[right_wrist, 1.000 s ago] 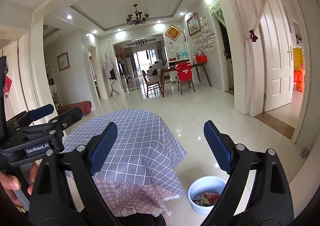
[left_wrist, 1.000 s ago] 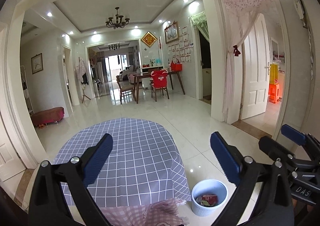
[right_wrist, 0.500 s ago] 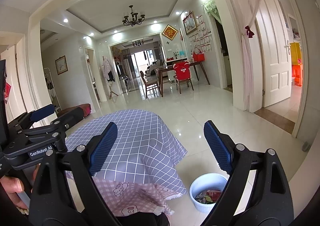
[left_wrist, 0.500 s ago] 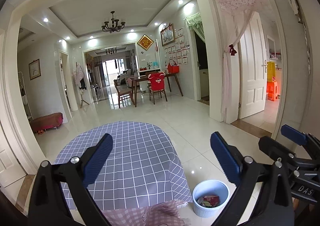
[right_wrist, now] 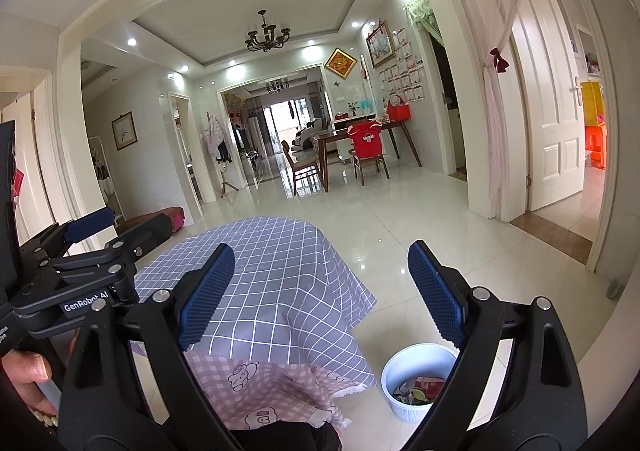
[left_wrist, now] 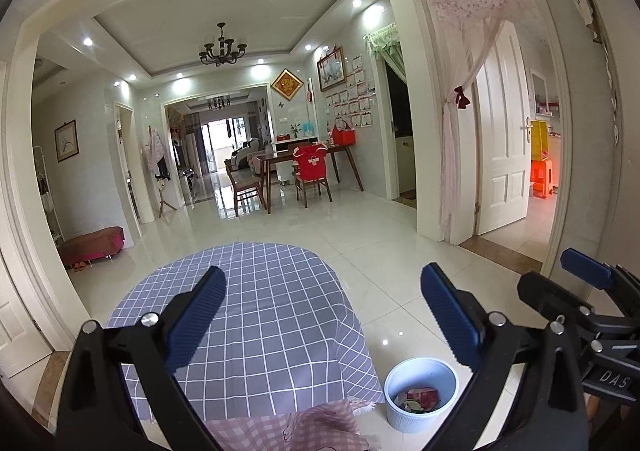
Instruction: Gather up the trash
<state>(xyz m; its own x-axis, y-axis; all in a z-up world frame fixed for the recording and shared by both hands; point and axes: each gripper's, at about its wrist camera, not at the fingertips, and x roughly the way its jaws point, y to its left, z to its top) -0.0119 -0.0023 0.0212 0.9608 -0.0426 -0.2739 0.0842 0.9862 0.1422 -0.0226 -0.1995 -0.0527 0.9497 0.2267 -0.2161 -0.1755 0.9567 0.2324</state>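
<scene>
A small white bin (left_wrist: 420, 375) stands on the floor at the right of a low table, with crumpled wrappers (left_wrist: 418, 399) in it. The right wrist view shows the same bin (right_wrist: 416, 363) and wrappers (right_wrist: 420, 389). My left gripper (left_wrist: 323, 283) is open and holds nothing; it hovers over the near edge of the table, left of the bin. My right gripper (right_wrist: 321, 267) is open and also holds nothing, at about the same height. Each gripper shows in the other's view: the right gripper (left_wrist: 568, 287) at the right edge, the left gripper (right_wrist: 120, 227) at the left.
The table (left_wrist: 260, 315) wears a grey-blue checked cloth over a pink one (right_wrist: 260, 379). A hand (right_wrist: 28, 371) grips the left tool's handle. Glossy tile floor (left_wrist: 380, 251) runs to a dining table with chairs (left_wrist: 308, 171). A white door (left_wrist: 502, 131) stands at the right.
Both views drift only slightly, the scene sliding a little to the left. Both grippers stay open and nothing was picked up or dropped.
</scene>
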